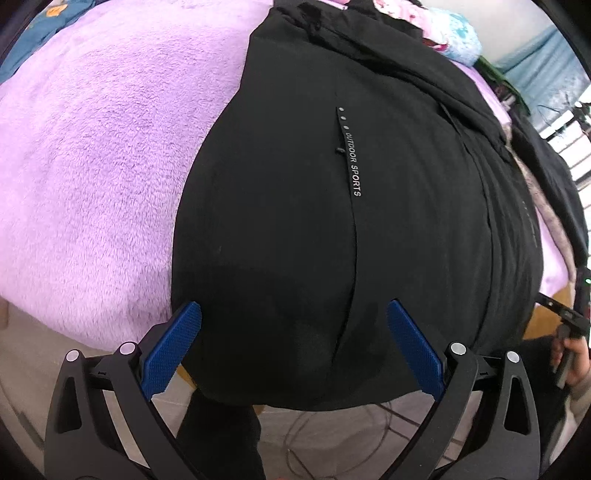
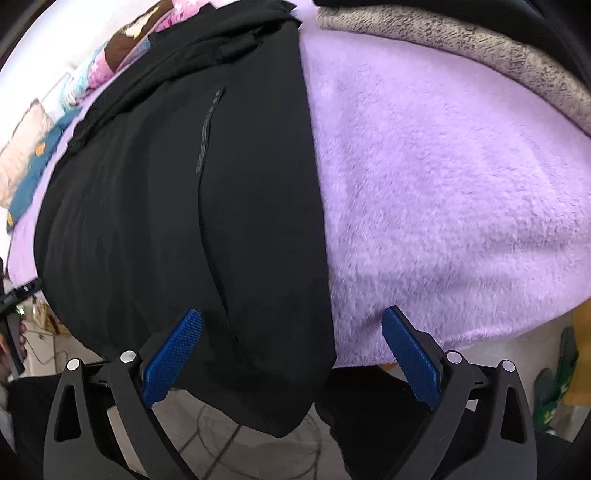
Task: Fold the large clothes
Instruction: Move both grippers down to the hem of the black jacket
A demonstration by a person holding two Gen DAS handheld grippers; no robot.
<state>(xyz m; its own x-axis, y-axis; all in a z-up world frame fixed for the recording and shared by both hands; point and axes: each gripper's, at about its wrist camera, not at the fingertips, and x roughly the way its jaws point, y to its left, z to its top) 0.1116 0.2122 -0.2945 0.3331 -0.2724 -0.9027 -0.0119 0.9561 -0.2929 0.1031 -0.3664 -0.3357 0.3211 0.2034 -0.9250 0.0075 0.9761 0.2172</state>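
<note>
The left gripper [image 1: 293, 314] has its blue-padded jaws spread wide and holds nothing; between them lies the near hem of the large black fabric garment [image 1: 295, 221]. A thin strip printed "OUTDOOR SPORTS" [image 1: 351, 162] runs along a seam up the middle of that garment. The right gripper [image 2: 291, 321] is likewise wide open and empty, its left pad over the garment's [image 2: 184, 221] near edge and its right pad over the fluffy lilac plush blanket [image 2: 443, 184]. The garment lies flat on that blanket [image 1: 92, 166], its near hem hanging over the bed's edge. Past the garment's far end sit patterned pink and blue bedding [image 1: 443, 29]. A grey furry throw [image 2: 461, 48] lies on the blanket beyond the garment's right side.
</note>
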